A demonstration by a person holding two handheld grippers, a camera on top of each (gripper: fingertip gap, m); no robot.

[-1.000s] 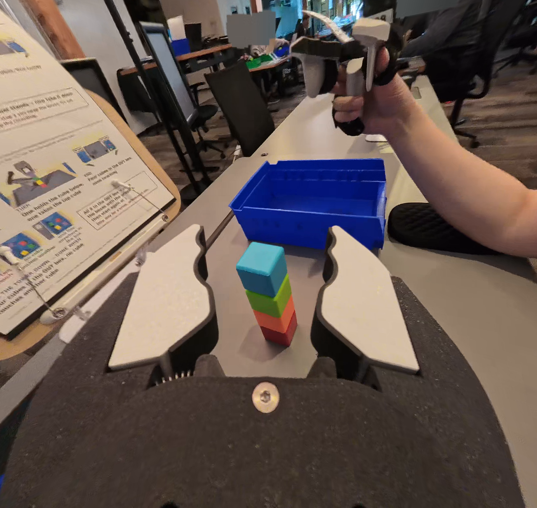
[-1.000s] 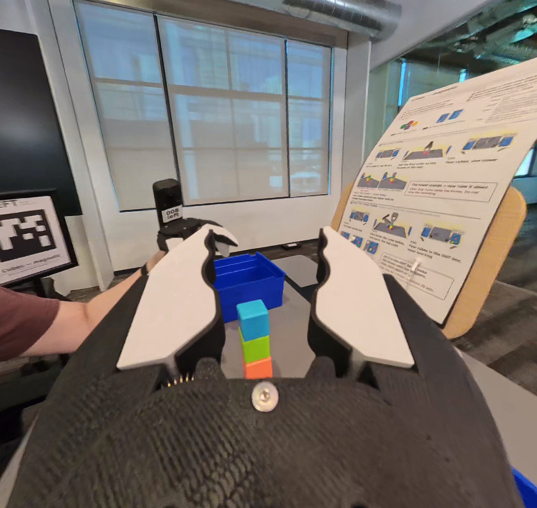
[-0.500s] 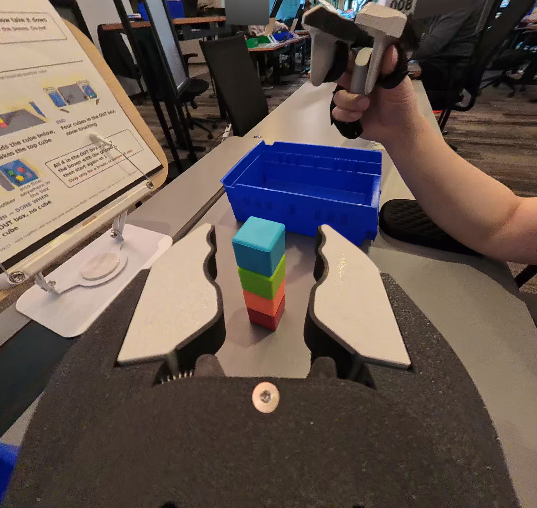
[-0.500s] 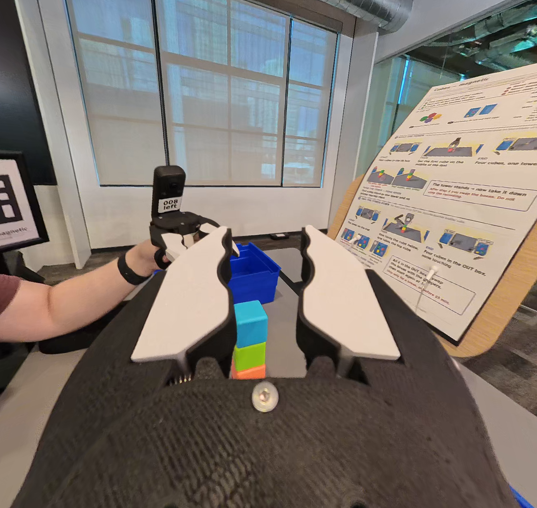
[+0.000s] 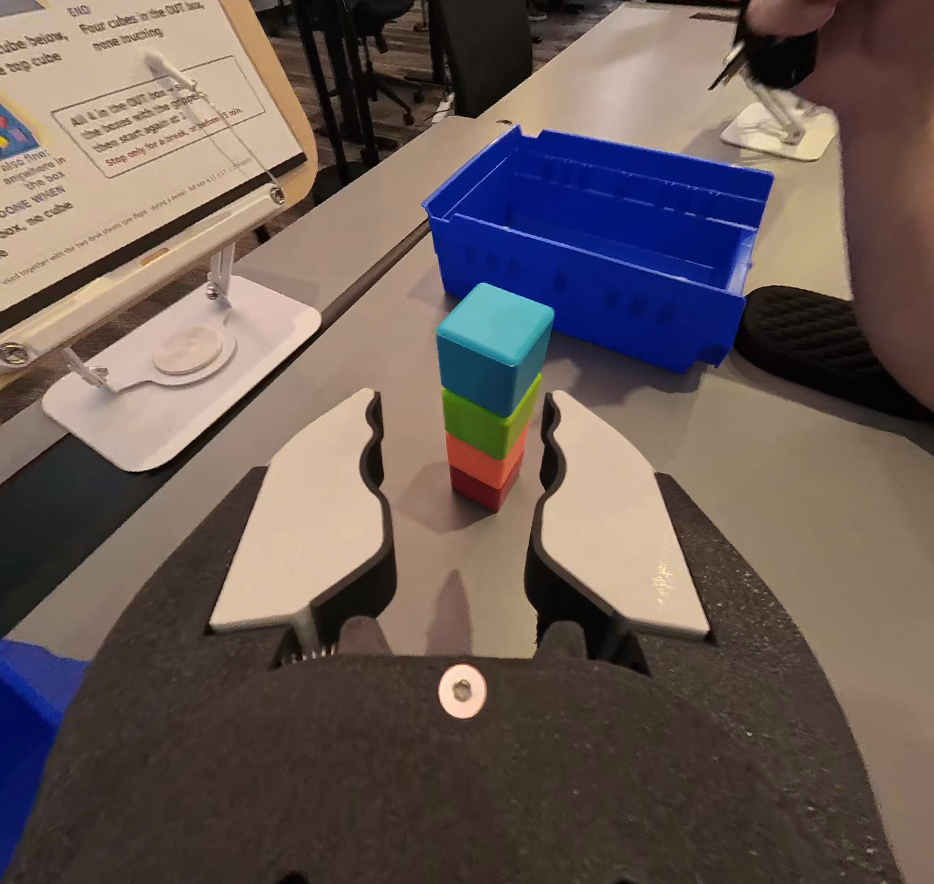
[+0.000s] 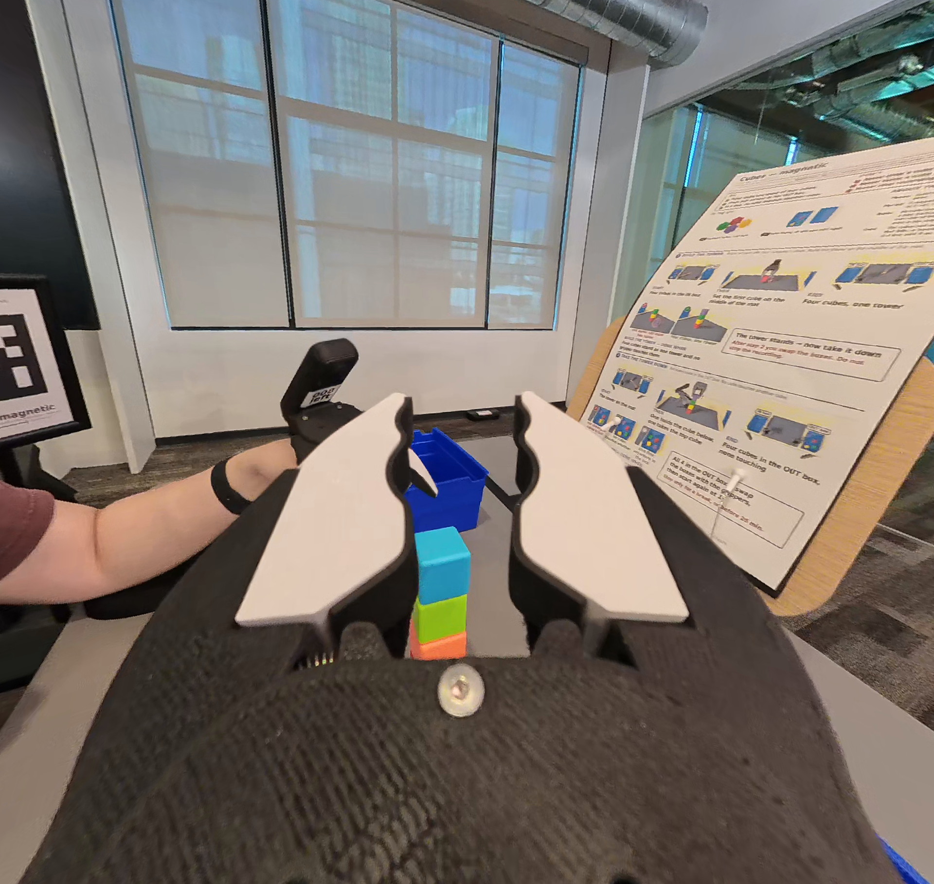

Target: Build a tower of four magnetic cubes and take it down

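Currently the tower (image 5: 487, 400) stands complete on the grey surface (image 5: 707, 531): red cube (image 5: 477, 493) at the base, then orange cube (image 5: 482, 460), green cube (image 5: 485, 425) and teal cube (image 5: 493, 347) on top. The step in hand appears to be the start of take-down.

Left gripper (image 5: 460, 435): jaws released, one on either side of the lower cubes, touching none. Right gripper (image 6: 460, 445): jaws released, with the teal cube low between them, close to the left-hand jaw and apart from the other.

Recommended procedure:

- Close the left jaws on a lower cube — green or orange — so the stack stays anchored while the magnets resist.
- Centre the right jaws on the teal cube before closing; the present offset risks nudging the tower sideways.
- Grip flat faces squarely, then peel the teal cube off with a slight tilt rather than a straight pull.
- Carry it to the blue bin (image 5: 596, 248), which lies beyond the left jaws, just behind the tower.
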